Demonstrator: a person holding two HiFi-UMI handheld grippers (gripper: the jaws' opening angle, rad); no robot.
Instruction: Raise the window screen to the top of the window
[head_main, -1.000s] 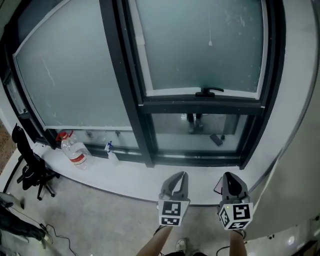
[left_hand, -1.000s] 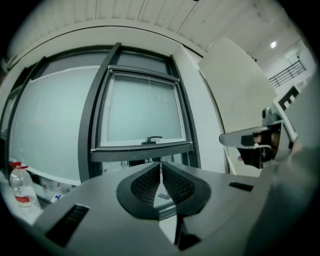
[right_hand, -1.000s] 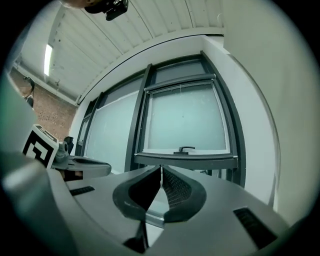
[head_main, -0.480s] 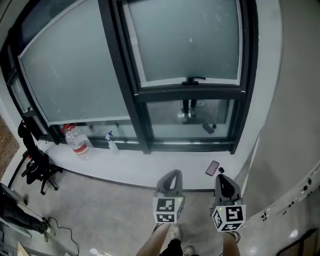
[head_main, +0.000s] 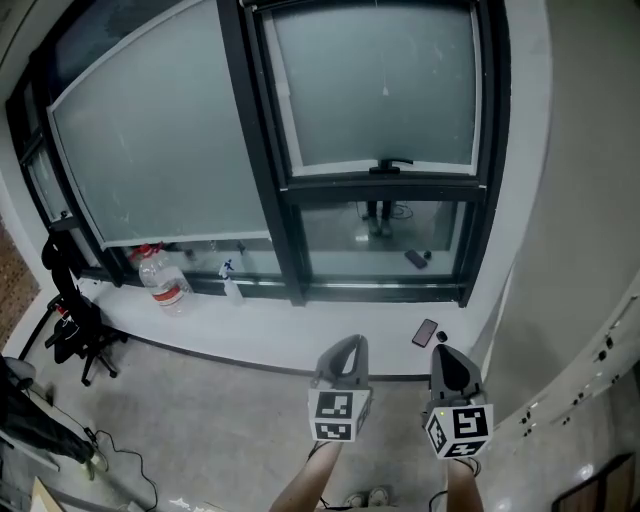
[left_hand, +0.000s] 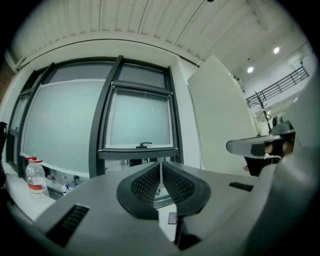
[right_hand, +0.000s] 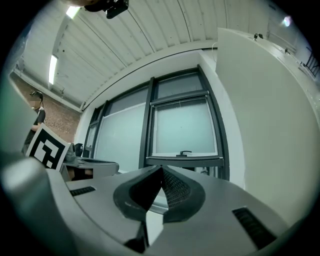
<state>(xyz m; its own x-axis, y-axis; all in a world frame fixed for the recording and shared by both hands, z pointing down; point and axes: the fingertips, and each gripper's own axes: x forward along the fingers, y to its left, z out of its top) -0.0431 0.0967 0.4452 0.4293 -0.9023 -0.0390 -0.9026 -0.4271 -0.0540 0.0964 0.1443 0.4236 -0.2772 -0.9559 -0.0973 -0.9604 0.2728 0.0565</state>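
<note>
Far at the right-hand window (head_main: 488, 150) | window screen (head_main: 380, 90) hangs, handle (head_main: 393, 165) at mid-height | your left gripper (head_main: 347, 347) and right gripper (head_main: 446, 356) both pinched closed, empty, low near you because nothing's in reach.

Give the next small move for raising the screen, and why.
Probably bring the right hand-held gripper forward toward the black handle at the bottom of the window screen, opening its jaws on the way. It and the left hand-held gripper are shut, empty and well short of the window.
</note>
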